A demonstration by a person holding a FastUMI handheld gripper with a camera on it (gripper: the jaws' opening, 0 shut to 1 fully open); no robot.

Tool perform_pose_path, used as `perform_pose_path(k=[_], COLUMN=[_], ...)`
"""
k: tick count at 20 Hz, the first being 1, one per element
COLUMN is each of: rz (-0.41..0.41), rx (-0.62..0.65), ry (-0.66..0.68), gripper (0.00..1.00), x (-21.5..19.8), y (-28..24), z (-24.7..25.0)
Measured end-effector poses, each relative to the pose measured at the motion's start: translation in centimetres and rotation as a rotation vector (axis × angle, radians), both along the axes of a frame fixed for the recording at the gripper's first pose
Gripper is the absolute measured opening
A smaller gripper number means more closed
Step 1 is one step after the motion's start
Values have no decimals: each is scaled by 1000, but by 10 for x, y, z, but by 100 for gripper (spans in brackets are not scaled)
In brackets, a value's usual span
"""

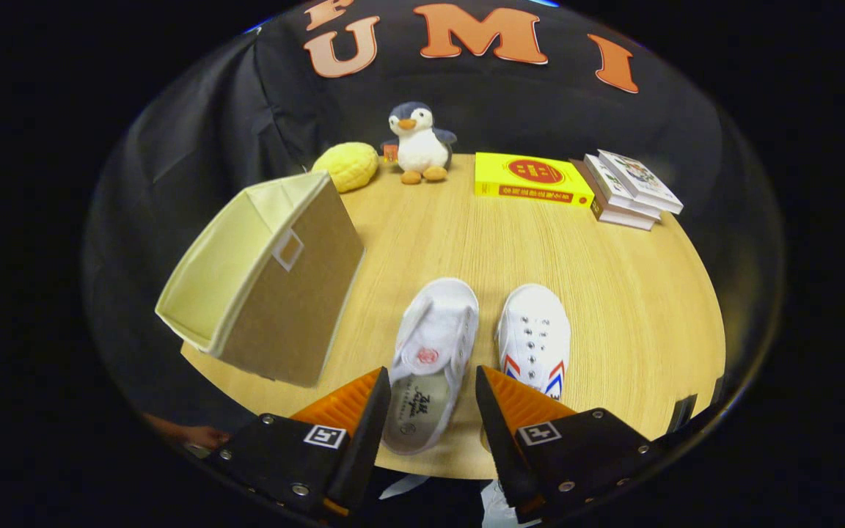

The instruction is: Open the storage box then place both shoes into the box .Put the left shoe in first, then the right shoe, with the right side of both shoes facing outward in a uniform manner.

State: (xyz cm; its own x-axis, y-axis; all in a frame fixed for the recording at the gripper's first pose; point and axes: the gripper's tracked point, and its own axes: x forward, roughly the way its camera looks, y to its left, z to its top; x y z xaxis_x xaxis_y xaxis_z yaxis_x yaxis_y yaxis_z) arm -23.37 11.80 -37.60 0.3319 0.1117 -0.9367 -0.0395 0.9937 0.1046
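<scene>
Centrally, the round wooden table (613,308) is seen from above. The storage box (265,282) lies tipped at its left edge, its open side turned leftward. Beyond are a yellow book (529,180), stacked books (631,191), a penguin toy (421,143) and a yellow cushion (348,166). The gripper (433,400) is held low, its jaws spread wide about the heel of the left shoe (433,352) (a red insole stamp, illegible); the right shoe (536,337) lies just beside.

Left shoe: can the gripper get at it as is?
Probably yes. The gripper is open, its fingers straddling the heel of the left shoe; the right shoe lies apart beside it.
</scene>
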Motion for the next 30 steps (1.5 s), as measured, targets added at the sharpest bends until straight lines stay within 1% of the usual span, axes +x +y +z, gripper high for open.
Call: perform_pose_path(k=[1, 2, 5, 9, 11, 12, 14, 15, 17, 20, 21, 23, 27, 30], rz=[6, 7, 30, 29, 18, 10, 4, 1, -25, -95, -118, -142, -213, -222], rx=[-16, -28, -53, -129, -129, -130, -135, -159, -170, -128, -106, -70, -12, 8], ry=[11, 9, 14, -66, -78, -81, -89, -85, -61, -15, -4, 6, 38, 24], gripper=[66, 64, 52, 37, 29, 27, 27, 24, 16, 10, 6, 3, 2, 2], x=[-6, -7, -7, 18, 24, 25, 29, 29, 30, 28, 28, 33, 37, 43], y=[-4, -5, -4, -12, -11, -12, -11, -15, -19, -19, -17, -14, -6, -3], z=[-7, -15, -36, -51, -61, -66, -75, -79, -83, -87, -85, -82, -69, -49])
